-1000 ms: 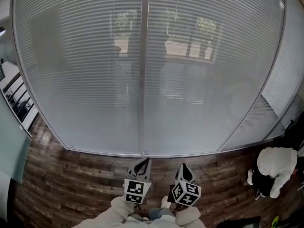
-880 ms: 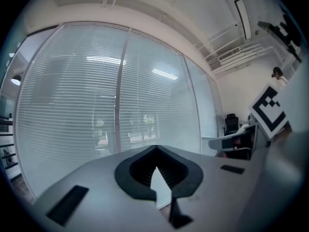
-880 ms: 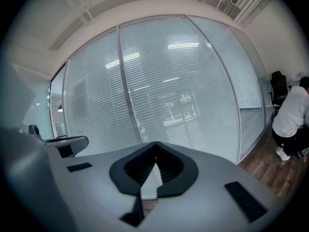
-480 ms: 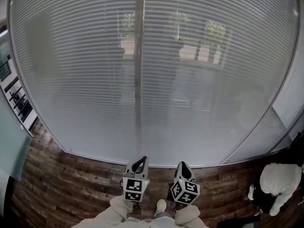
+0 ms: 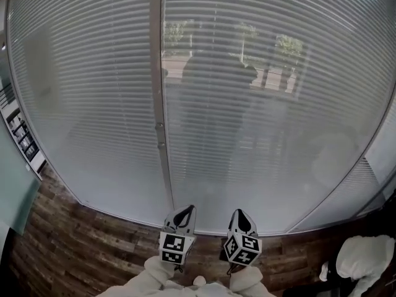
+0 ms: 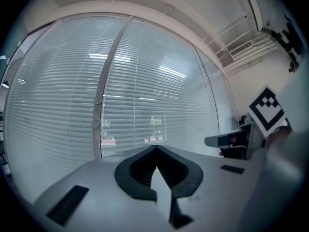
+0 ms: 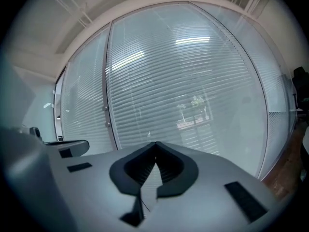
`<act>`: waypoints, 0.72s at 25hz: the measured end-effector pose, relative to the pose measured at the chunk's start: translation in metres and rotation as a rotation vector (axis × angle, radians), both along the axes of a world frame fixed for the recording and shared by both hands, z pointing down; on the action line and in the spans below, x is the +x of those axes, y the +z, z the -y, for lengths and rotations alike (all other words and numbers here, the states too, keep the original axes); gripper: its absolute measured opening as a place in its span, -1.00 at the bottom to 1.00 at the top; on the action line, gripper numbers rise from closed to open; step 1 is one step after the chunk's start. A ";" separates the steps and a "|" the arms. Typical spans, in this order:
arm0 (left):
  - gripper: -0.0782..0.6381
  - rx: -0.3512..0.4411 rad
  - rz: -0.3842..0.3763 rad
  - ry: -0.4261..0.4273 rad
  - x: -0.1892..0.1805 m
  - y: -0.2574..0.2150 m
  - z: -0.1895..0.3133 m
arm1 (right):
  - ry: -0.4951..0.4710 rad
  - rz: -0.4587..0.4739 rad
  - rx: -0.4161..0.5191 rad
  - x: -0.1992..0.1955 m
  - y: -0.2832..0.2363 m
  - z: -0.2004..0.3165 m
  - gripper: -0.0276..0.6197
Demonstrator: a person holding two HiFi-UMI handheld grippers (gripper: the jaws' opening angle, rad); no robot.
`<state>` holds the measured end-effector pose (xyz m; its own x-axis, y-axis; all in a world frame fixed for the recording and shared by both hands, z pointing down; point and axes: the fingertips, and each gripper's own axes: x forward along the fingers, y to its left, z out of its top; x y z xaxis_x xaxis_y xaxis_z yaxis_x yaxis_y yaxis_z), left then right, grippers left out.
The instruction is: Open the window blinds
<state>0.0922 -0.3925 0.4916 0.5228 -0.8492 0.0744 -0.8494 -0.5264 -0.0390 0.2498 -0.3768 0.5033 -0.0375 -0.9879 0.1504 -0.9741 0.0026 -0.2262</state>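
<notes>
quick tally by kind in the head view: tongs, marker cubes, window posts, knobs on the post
tongs: 2 (left tongs, right tongs)
marker cubes: 2
window post: 1
knobs on the post: 2
total: 7

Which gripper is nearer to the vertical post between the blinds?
Left. The left gripper sits just right of the post, near its foot; the right gripper is farther right.
</notes>
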 end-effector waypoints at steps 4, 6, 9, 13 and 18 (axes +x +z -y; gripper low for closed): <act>-0.79 -0.027 0.038 -0.012 0.009 0.010 0.014 | -0.006 0.025 -0.031 0.011 0.010 0.016 -0.88; -0.79 -0.033 0.050 -0.019 0.007 0.016 0.026 | -0.011 0.025 -0.034 0.010 0.014 0.026 -0.88; -0.79 -0.026 0.058 -0.038 0.003 0.013 0.050 | -0.006 0.032 -0.037 0.012 0.014 0.042 -0.88; -0.79 0.060 0.204 -0.121 -0.024 -0.007 0.090 | 0.021 0.026 -0.007 0.023 0.004 0.059 -0.88; -0.37 0.098 0.457 -0.142 -0.074 -0.035 0.149 | 0.050 0.055 -0.018 0.033 0.005 0.074 -0.88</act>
<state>0.0182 -0.5417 0.4562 0.3337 -0.9242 0.1857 -0.7967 -0.3817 -0.4685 0.2823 -0.4506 0.5080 0.0026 -0.9859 0.1676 -0.9590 -0.0500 -0.2790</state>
